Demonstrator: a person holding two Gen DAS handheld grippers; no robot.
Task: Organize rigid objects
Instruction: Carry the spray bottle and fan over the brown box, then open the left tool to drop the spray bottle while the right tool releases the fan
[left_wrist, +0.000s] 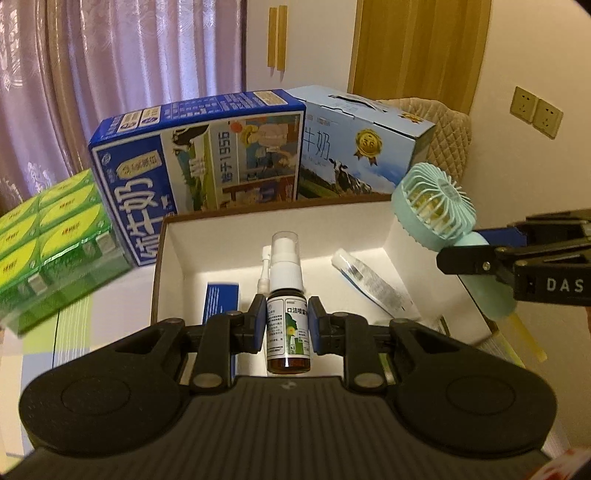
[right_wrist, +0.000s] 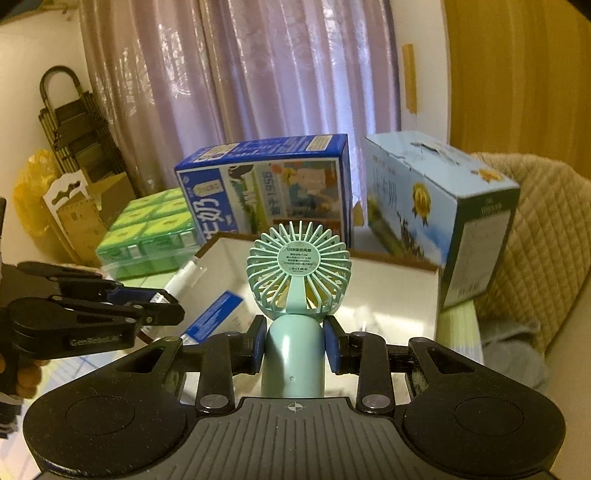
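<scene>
Left gripper (left_wrist: 283, 325) has its blue pads clamped tight on a small brown spray bottle (left_wrist: 287, 325), held upright over the open box; white pump head with a clear cap on top, white label with green trim and Chinese print, too small for me to read properly. Right gripper (right_wrist: 294, 345) is squeezing the handle of a mint-green mini fan (right_wrist: 297, 273), head up, and the round sticker on its back reads "USB" plus Chinese characters and some compliance marks. You can spot "DAS" on the right gripper's side from the left camera, and "GenRobot.AI" on the left one from the right camera.

Both are held above a white-lined cardboard box (left_wrist: 373, 236). In it: a blue carton (left_wrist: 221, 301), a thin white nozzle (left_wrist: 264, 271) and a clear-wrapped tube (left_wrist: 365, 277).

Behind the box stands a blue milk carton (left_wrist: 192, 188) tipped on its side, with "1956" and big Chinese characters, next to a pale blue milk case (left_wrist: 364, 147) with a gold "3.6" medal and cows. Green shrink-wrapped packs (left_wrist: 51, 236) sit off to the left.
</scene>
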